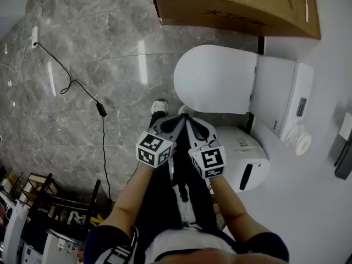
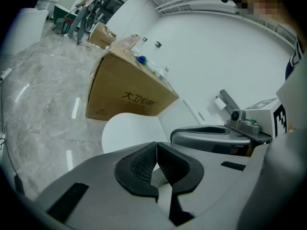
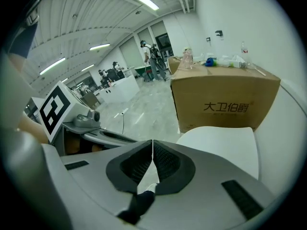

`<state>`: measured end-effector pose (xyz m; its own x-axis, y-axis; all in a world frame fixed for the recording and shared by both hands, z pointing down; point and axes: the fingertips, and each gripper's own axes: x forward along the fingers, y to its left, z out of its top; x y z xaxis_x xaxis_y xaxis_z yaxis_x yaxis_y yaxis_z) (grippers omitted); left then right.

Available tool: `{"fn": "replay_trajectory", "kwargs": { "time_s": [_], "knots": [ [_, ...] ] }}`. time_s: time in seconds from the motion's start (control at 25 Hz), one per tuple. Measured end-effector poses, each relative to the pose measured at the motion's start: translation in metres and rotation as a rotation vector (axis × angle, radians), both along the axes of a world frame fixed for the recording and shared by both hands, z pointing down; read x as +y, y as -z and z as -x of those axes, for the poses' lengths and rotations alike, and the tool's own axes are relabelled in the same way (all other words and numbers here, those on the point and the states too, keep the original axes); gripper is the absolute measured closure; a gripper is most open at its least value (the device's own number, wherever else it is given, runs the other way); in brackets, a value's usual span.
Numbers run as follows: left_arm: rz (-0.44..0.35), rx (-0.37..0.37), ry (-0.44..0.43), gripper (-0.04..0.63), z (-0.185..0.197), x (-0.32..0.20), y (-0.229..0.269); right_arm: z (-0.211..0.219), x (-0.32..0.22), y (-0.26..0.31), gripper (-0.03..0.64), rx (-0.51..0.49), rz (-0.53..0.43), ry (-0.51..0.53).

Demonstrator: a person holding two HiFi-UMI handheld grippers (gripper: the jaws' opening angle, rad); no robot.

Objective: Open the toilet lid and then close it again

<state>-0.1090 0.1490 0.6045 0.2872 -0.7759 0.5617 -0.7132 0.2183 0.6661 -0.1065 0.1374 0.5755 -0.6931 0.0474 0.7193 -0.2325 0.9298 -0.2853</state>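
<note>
The toilet lid (image 1: 214,78) lies flat and closed on the bowl, on the right side of the grey marble floor (image 1: 82,48). The white tank (image 1: 283,95) adjoins the lid on its right.

A brown cardboard box (image 1: 236,4) stands on the floor on the far side of the toilet, close to it. Small items rest on top of the box, but they are too small to identify.

The left gripper (image 1: 171,124) and the right gripper (image 1: 193,126) are held side by side. Their tips almost meet, just short of the near rim of the lid. Whether the tips touch the lid cannot be told.

The jaws of the left gripper (image 2: 157,145) are pressed together with nothing between them. The jaws of the right gripper (image 3: 152,145) are also pressed together and empty.

A white rounded container (image 1: 247,158) stands just right of the right gripper. A black cable (image 1: 82,87) runs across the floor well to the left.
</note>
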Motion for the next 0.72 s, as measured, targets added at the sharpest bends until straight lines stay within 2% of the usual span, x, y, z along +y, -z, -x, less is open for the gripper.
{"fn": "replay_trajectory", "kwargs": {
  "time_s": [0.24,0.6,0.72],
  "knots": [
    [0.026,0.052,0.100,0.589,0.011,-0.006,-0.046,0.012,0.005,-0.040,0.606,0.027,0.034,0.033],
    [0.108,0.149,0.135,0.529,0.010,-0.011,-0.122,0.008,-0.006,-0.080,0.606,0.070,0.051,0.042],
    [0.137,0.158,0.153,0.512,0.013,-0.010,-0.144,0.005,-0.012,-0.088,0.606,0.084,0.050,0.043]
  ]
}}
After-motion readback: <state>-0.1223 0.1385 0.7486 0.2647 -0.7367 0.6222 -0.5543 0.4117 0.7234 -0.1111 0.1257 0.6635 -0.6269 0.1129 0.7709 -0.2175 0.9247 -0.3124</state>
